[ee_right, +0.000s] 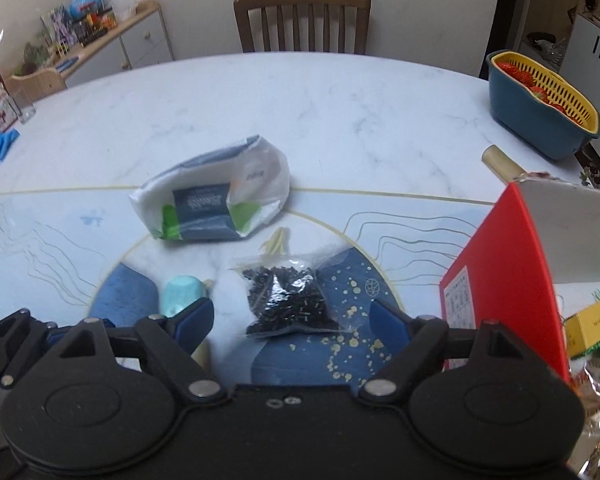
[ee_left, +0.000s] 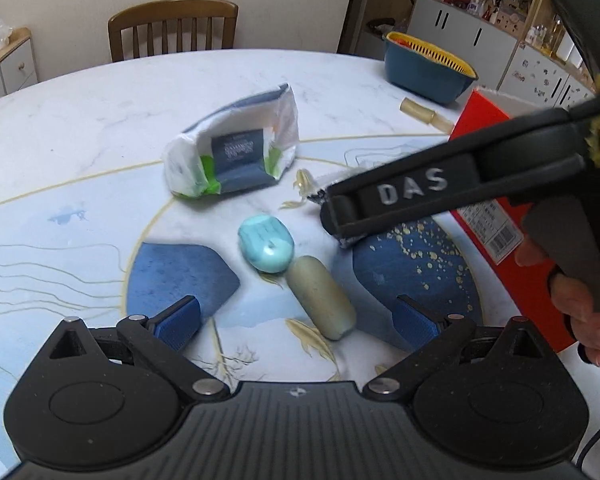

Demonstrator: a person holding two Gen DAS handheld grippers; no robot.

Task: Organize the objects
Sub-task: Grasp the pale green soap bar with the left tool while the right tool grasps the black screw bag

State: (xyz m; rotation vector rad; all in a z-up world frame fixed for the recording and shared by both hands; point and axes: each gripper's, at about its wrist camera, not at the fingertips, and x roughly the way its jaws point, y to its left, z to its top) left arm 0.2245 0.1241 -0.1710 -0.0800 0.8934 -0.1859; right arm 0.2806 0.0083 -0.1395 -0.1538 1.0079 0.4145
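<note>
A clear bag of small black pieces lies on the table between the blue pads of my right gripper, which stands open and does not touch it. My left gripper is open too. An olive-green cylinder lies between its pads, untouched, and a teal oval object rests against the cylinder's far end. The teal object also shows beside the right gripper's left pad. Coming in from the right, a black finger of the right gripper reaches over the table, held by a person's hand.
A white, blue and green packet lies further back on the round marble table. An open red box stands close on the right, a yellow box beside it. A blue basket with a yellow strainer and a beige tube sit far right.
</note>
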